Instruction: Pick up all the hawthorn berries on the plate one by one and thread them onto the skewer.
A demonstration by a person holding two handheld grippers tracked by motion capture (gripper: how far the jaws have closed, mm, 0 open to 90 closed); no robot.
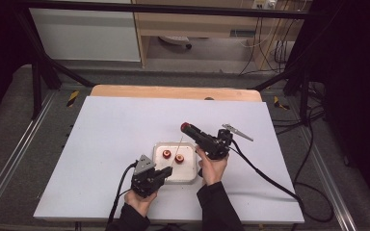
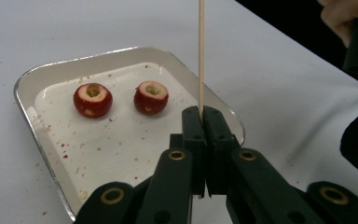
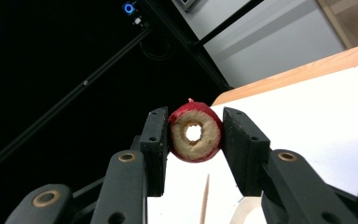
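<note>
Left tongs (image 2: 203, 122): jaws pressed together on a thin, pale wooden skewer (image 2: 201, 51) that stands near-upright over the near right corner of a shallow white metal tray (image 2: 28, 88), its long axis running up from the jaws. Right tongs (image 3: 195, 135): partly closed, clamped on a cored red fruit with pale flesh (image 3: 195, 134), its bored hole facing the camera, held above the counter (image 1: 115, 130) beyond the tray. Two more cored red fruits (image 2: 92, 99) lie side by side in the tray; the counter is white-topped with a wooden far edge, in a dim room with black frame bars and floor cables.
</note>
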